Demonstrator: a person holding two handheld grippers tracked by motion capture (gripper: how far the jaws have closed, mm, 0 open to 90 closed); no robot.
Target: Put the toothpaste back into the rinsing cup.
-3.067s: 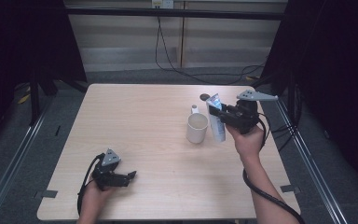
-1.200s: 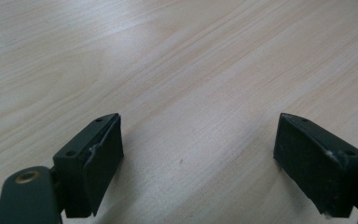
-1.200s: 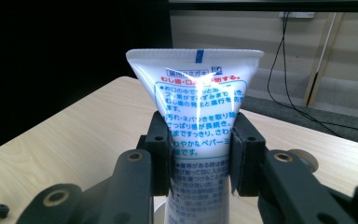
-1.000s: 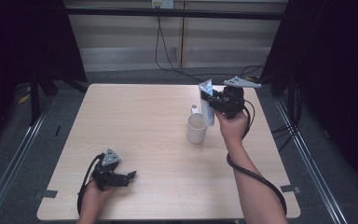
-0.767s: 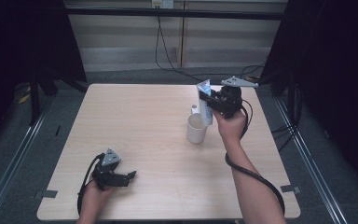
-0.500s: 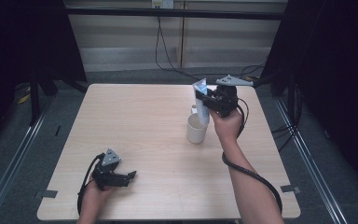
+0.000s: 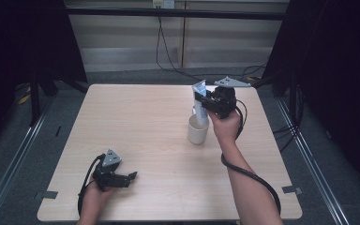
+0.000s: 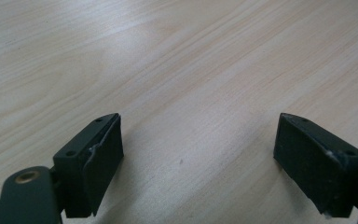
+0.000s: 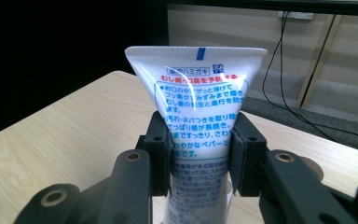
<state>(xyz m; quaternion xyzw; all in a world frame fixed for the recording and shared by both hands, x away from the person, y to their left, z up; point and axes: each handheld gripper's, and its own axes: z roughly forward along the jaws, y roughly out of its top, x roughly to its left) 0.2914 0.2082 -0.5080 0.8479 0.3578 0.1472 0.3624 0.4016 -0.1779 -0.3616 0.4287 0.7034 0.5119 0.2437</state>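
Note:
My right gripper (image 7: 208, 104) is shut on a white toothpaste tube (image 7: 200, 101) with blue and red print, held upright with its crimped end up. In the right gripper view both pads squeeze the toothpaste tube (image 9: 198, 98) at its middle, my right gripper (image 9: 199, 154) pointing across the table. The tube's lower end hangs just above a cream cup (image 7: 198, 130) standing right of the table's centre. My left gripper (image 7: 130, 177) lies on the wooden table (image 7: 136, 117) near the front left, held by a hand. My left gripper (image 8: 198, 158) has its jaws wide apart over bare wood, nothing between them.
A dark round thing (image 9: 313, 168) lies on the table behind the right gripper. Black cables (image 7: 161, 42) hang down the back wall. Metal rails (image 7: 9, 154) run along the floor on both sides. Dark curtains flank the table.
The right hand has carried the tube left and toward the back, from beside the cup to above it. The left gripper has stayed in place.

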